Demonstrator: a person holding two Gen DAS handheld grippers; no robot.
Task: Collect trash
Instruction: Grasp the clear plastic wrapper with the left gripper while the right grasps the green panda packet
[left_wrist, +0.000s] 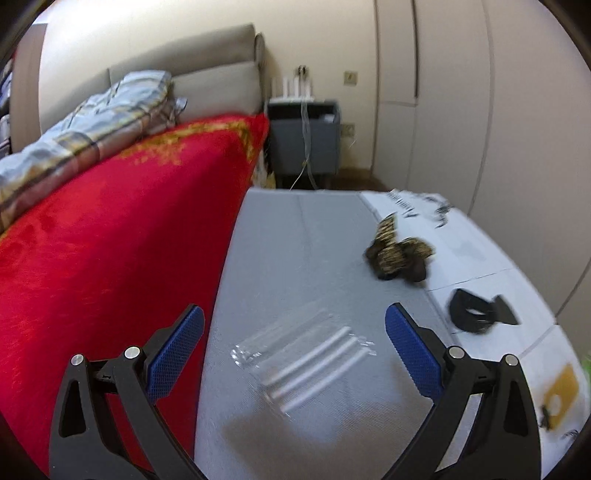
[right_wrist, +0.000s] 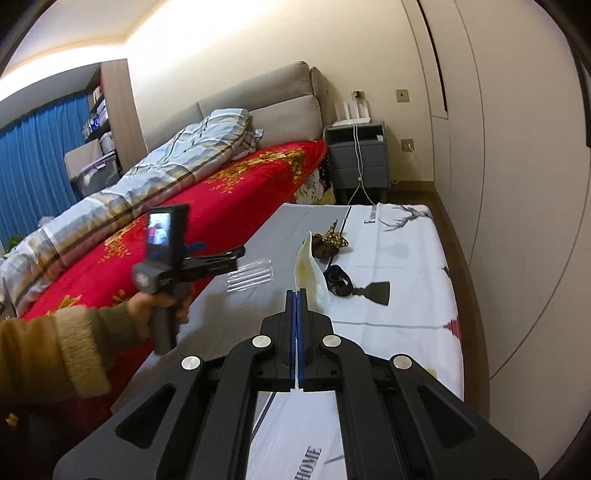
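Note:
A clear plastic packet of white sticks (left_wrist: 306, 360) lies on the grey part of the table cover (left_wrist: 288, 236). My left gripper (left_wrist: 293, 338) is open, its blue pads on either side of the packet and just above it. It shows from outside in the right wrist view (right_wrist: 221, 258), with the packet (right_wrist: 249, 279) beyond its tips. My right gripper (right_wrist: 297, 295) is shut on a white crumpled wrapper (right_wrist: 312, 273), held upright above the table. A brown-gold crumpled wrapper (left_wrist: 397, 254) and a black strap piece (left_wrist: 476, 312) lie further right.
A bed with a red blanket (left_wrist: 110, 240) runs along the table's left edge. A grey nightstand (left_wrist: 304, 142) stands at the far end, with cables hanging. White wardrobe doors (right_wrist: 498, 184) line the right side. A yellow item (left_wrist: 559, 391) lies near the table's right edge.

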